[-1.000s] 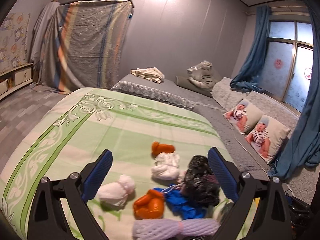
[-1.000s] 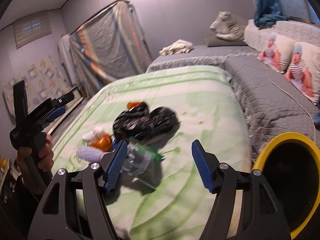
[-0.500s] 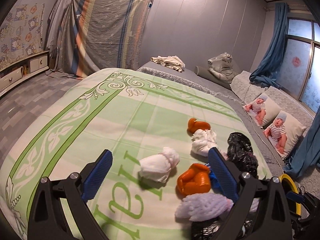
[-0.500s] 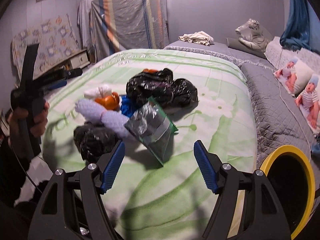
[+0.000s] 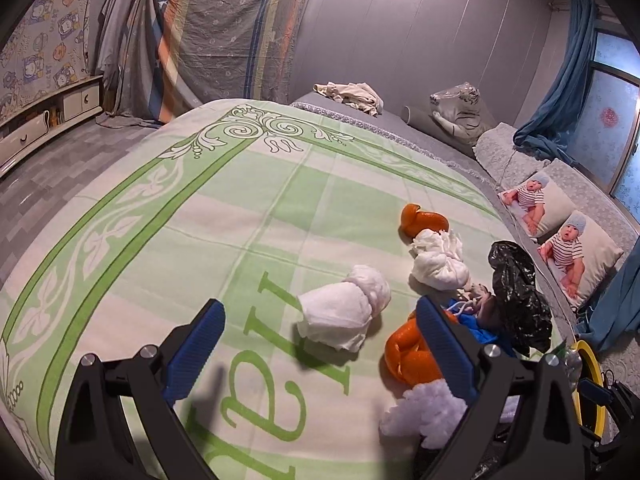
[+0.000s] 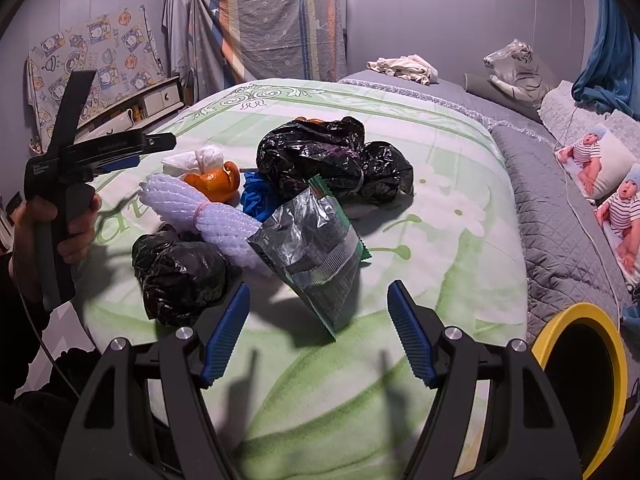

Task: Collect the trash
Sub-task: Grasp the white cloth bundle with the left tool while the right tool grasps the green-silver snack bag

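Left tongs (image 5: pixel 320 344): I hold them released.
Right tongs (image 6: pixel 318 332): released.
Risk: foil wrapper (image 6: pixel 316 248) slips off the bed (image 6: pixel 440 240) edge, crinkly.

Left gripper (image 5: pixel 320 340) gapes at lower centre, holding nothing. Right gripper (image 6: pixel 318 330) likewise gapes. Left hand (image 6: pixel 60 224) grips its handle at mid-left.

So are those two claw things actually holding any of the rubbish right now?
No. The left gripper and the right gripper are both open with nothing between their fingers; the trash, like the foil packet, lies on the bed.
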`<state>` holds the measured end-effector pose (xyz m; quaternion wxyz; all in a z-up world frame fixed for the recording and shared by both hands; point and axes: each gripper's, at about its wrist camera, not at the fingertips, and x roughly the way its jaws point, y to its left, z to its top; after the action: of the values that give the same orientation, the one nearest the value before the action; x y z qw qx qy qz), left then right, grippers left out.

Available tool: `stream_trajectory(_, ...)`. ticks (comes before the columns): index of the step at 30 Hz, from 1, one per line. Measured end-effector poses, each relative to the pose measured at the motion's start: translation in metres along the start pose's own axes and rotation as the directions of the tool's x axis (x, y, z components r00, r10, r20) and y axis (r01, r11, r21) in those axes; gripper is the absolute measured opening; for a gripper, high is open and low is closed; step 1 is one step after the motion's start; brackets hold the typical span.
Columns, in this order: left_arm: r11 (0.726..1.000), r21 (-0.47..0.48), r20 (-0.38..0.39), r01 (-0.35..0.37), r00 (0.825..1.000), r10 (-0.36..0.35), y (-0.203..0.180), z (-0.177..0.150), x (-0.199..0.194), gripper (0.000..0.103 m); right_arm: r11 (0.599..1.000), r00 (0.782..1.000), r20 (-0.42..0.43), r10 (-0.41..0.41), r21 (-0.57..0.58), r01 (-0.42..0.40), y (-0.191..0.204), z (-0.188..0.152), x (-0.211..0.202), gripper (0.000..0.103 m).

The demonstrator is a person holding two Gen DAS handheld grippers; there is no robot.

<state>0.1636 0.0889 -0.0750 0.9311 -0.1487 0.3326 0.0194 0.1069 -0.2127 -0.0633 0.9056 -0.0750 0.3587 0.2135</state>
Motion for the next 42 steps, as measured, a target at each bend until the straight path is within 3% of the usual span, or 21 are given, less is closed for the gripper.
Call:
stream_trajectory(14,1.000,0.016,-0.091,0.020,0.996,-0.018,-0.010,0.010,0.042,0.090,0.999,0.998,-0.046,0.043,0.014,-0.042,-0.005,0.008,0.029,0.064)
stream_trajectory(22,0.999,0.016,-0.149,0.030,0.989,-0.027,-0.011,0.007,0.057,0.068,0.996,0.994,-0.080,0.072,0.057,-0.068,-0.013,0.012,0.048,0.053)
stream_trajectory(30,0.998,0.032,-0.155,0.049,0.987,-0.044,-0.016,0.008,0.059,0.051,0.992,0.993,-0.096,0.062,0.111,-0.052,-0.023,0.011,0.056,0.038)
stream_trajectory(42,0.999,0.030,-0.107,0.023,0.994,-0.019,-0.016,0.009,0.046,0.029,0.990,0.999,-0.037,0.041,0.136,-0.035,-0.032,0.012,0.038,0.033)
